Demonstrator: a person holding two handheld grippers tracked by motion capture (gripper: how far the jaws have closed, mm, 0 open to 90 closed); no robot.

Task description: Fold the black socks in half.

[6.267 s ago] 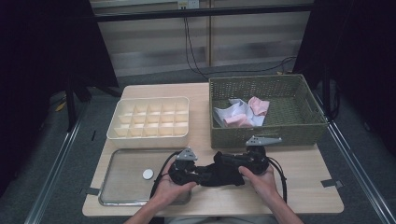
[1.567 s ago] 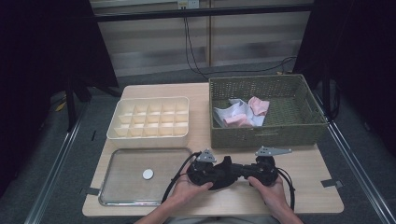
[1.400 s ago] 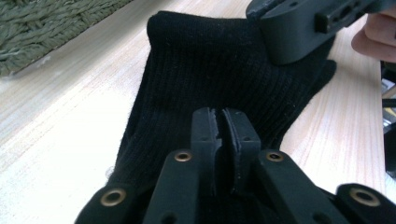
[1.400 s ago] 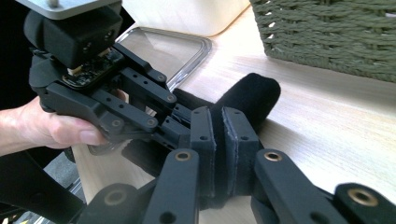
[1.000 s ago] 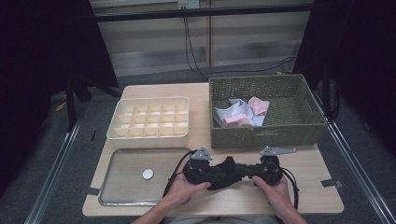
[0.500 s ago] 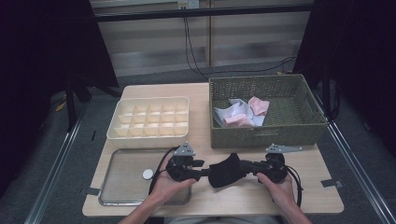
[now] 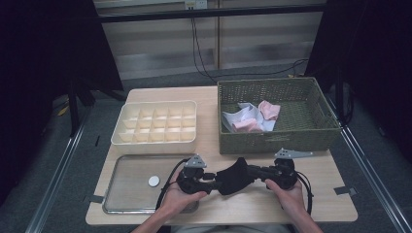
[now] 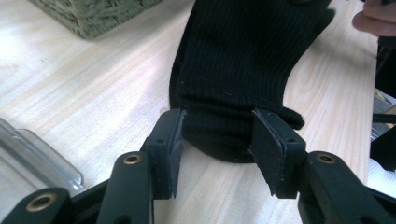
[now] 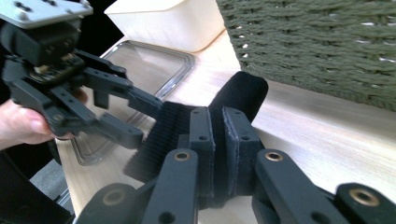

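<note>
The right tongs (image 9: 214, 140) are closed tight on a black ribbed sock (image 9: 161, 135); in the right gripper view the fabric is pinched flat between the two pads. The left tongs (image 8: 219, 149) are held about half open, their jaws having just been opening. In the left gripper view the rounded end of the sock (image 8: 243, 70) lies between the pads, which flank its edges without visibly compressing it.

The sock is a dark, finely ribbed knit, stretched between the two tongs and resting on the light wooden bench (image 7: 252, 206) near its front edge. In the high view it is seen as a black shape (image 7: 236, 175) between the left tongs (image 7: 212, 180) and the right tongs (image 7: 253, 172), just in front of the green woven basket (image 7: 272, 143).

No brand, label or writing can be read on any item.

The rib texture and the grip are resolved in the gripper views. The wider layout is supplied by the high view: a clear tray (image 7: 124, 206) holding a small white disc (image 7: 153, 181), a cream compartment box (image 7: 155, 141) behind it, and pink and white cloth items (image 7: 252, 119) inside the basket.
</note>
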